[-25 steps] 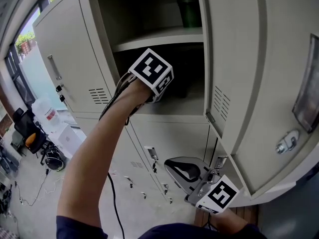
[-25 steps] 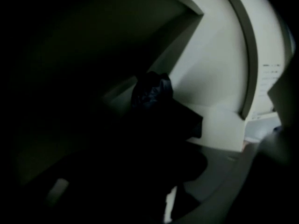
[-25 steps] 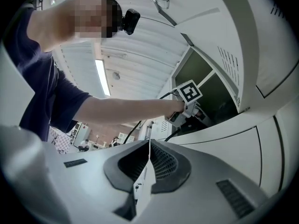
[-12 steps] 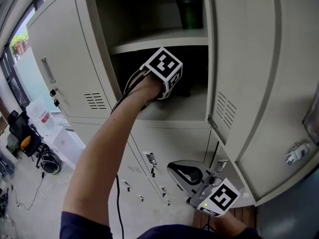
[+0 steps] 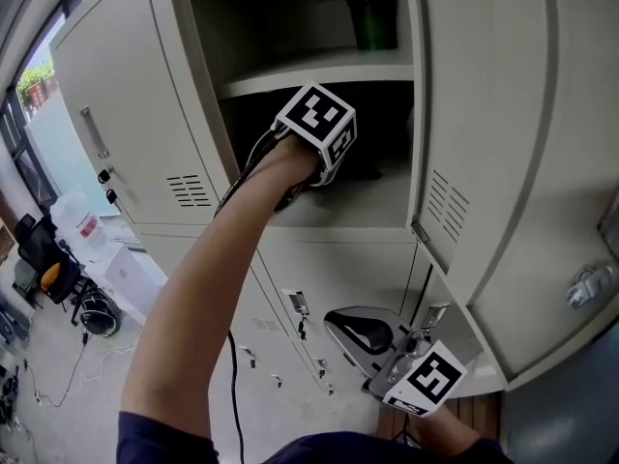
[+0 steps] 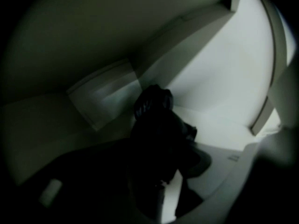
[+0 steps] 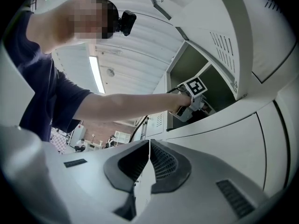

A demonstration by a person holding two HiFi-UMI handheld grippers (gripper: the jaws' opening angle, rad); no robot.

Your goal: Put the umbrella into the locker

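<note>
Beige steel locker (image 5: 503, 114) stands open; inside its lower compartment, under the shelf (image 5: 319, 66), the left gripper (image 6: 163, 195) seems clamped on the black umbrella (image 6: 156, 120) (that view is very dim). The right gripper (image 7: 149, 158) hangs low outside, its 2 jaws pressed together, empty.

In the head view the left tool (image 5: 327, 159) reaches into the locker (image 5: 379, 207) under its shelf (image 5: 319, 71) at upper centre, with the open door (image 5: 503, 133) to the right, the right tool (image 5: 356, 333) below at lower right, and the umbrella (image 6: 156, 120) inside, at the centre of the left gripper view.
</note>
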